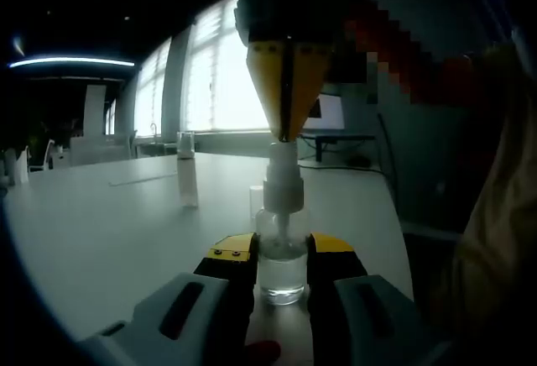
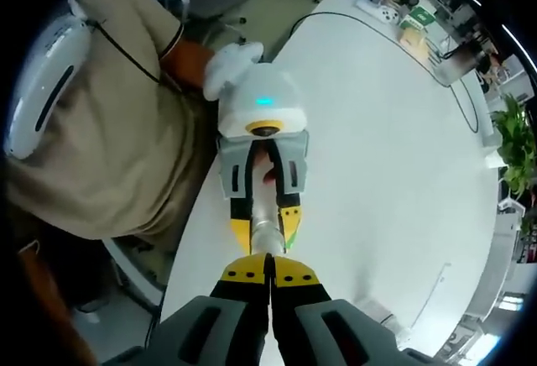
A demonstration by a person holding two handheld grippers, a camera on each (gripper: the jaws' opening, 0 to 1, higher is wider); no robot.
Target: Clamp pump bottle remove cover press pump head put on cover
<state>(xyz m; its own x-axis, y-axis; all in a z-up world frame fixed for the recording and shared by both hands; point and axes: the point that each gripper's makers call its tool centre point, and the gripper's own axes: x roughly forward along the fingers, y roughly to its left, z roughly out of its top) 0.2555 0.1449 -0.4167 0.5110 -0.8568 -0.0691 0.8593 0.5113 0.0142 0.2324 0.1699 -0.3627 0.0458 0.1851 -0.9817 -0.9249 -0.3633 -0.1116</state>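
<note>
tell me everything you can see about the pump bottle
The pump bottle is small, clear and looks like plastic or glass, with a white collar and pump head on top. It stands upright near the edge of the white table. The left claw grips its clear body from both sides. The right claw, jaws together, comes down from above with its yellow tips on the pump head. No cover is on it. Seen from above, it sits between the left claw's jaws.

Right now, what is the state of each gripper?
Left gripper: shut on the bottle.
Right gripper: shut, fingers pressing on the pump head.
</note>
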